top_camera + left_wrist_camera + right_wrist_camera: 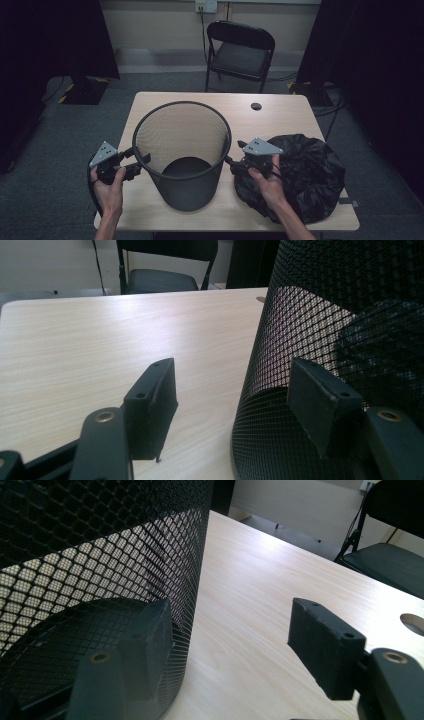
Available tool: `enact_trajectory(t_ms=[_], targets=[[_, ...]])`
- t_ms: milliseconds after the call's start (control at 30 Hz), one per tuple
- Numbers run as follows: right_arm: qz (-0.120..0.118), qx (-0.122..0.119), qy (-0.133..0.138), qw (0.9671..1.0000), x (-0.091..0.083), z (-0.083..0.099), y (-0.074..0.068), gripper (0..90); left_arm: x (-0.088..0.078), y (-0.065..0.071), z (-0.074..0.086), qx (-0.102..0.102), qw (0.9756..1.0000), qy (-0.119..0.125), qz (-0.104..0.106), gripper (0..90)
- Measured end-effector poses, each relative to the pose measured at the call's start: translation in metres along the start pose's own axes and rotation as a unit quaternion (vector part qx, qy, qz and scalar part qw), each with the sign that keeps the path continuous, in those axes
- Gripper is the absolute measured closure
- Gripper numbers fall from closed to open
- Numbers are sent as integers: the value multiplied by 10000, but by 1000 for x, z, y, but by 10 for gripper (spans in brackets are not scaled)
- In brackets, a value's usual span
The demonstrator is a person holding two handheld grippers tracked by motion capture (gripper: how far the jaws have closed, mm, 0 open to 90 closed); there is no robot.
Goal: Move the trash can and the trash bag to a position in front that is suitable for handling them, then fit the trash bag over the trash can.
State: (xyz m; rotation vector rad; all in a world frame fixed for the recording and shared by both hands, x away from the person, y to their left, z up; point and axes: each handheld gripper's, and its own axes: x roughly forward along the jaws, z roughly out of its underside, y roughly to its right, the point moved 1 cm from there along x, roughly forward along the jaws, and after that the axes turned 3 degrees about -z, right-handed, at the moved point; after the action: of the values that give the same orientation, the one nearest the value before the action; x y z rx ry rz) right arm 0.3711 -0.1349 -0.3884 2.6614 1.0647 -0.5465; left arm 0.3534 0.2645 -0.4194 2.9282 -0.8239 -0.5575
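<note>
A black mesh wastebasket (pixel 190 192) stands upright in the middle of a light wooden table (pixel 282 122). My left gripper (pixel 136 161) is at its left side, jaws open. In the left gripper view (pixel 232 367), one jaw is in front of the mesh wall (pixel 350 315) and the other is over bare table; neither pad presses on anything. My right gripper (pixel 231 165) is at the basket's right side, also open. In the right gripper view (pixel 230 607), its left jaw lies against the look of the mesh (pixel 100 540) and its right jaw hangs over the tabletop.
A crumpled black plastic bag (pixel 312 170) lies on the table's right part, under my right hand. A cable hole (pixel 256 106) sits near the far edge. A black folding chair (pixel 240 50) stands behind the table. Dark curtains flank the room.
</note>
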Motion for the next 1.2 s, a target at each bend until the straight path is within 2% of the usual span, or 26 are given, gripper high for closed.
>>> enact_trajectory(t_ms=[100, 133, 167, 233, 267, 367, 433, 500, 567, 600, 667, 733, 767, 800, 867, 933, 967, 1033, 1200], targets=[[15, -47, -33, 10000, -3, 0, -1, 285, -2, 0, 2, -29, 10000, 12, 21, 355], [135, -177, -97, 9997, -4, -1, -1, 199, -1, 0, 3, -35, 10000, 33, -51, 279], [175, -194, -139, 9996, -4, -2, 0, 173, -1, 0, 5, -27, 9999, 28, -108, 249], [110, -104, -184, 9997, -5, -4, 2, 144, 0, 0, 7, -37, 9999, -27, -164, 205], [68, -132, -171, 9997, -6, -4, 3, 112, -1, 0, 9, -41, 9998, -66, -171, 195], [42, -64, -206, 9998, -13, -4, 9, 117, -3, 1, 13, -53, 9996, -182, -189, 160], [-28, -17, -285, 9996, -19, -2, 13, 117, -9, 3, 24, 9, 9984, -485, -275, 161], [15, -94, -360, 9993, -27, 0, 18, 118, -12, 5, 33, 27, 9973, -678, -284, 160], [27, -93, -394, 9992, -34, 3, 24, 139, -11, 8, 42, 59, 9958, -847, -347, 160], [-2, -35, -402, 9992, -37, 5, 28, 135, -10, 11, 46, 49, 9949, -958, -309, 160], [-16, 39, -395, 9992, -45, 10, 32, 134, -7, 17, 54, 45, 9923, -1201, -289, 162], [-22, 115, -414, 9991, -53, 15, 37, 132, -3, 21, 62, 142, 9900, -1338, -432, 185], [-19, 159, -423, 9990, -58, 18, 39, 119, -1, 22, 65, 205, 9879, -1456, -487, 182], [-8, 225, -414, 9989, -62, 21, 42, 115, 0, 22, 68, 222, 9867, -1543, -450, 172], [-68, 272, -412, 9988, -71, 26, 48, 118, -1, 23, 71, 140, 9877, -1489, -449, 175], [-44, 313, -430, 9986, -79, 31, 55, 117, -1, 25, 75, 165, 9860, -1610, -398, 169], [-67, 357, -431, 9984, -82, 33, 59, 118, -1, 25, 75, 165, 9860, -1610, -398, 169], [20, 423, -449, 9981, -89, 37, 65, 118, 1, 28, 80, 208, 9824, -1831, -319, 168], [221, 538, -627, 9963, -97, 49, 84, 151, 5, 29, 89, 279, 9771, -2095, -248, 159]])
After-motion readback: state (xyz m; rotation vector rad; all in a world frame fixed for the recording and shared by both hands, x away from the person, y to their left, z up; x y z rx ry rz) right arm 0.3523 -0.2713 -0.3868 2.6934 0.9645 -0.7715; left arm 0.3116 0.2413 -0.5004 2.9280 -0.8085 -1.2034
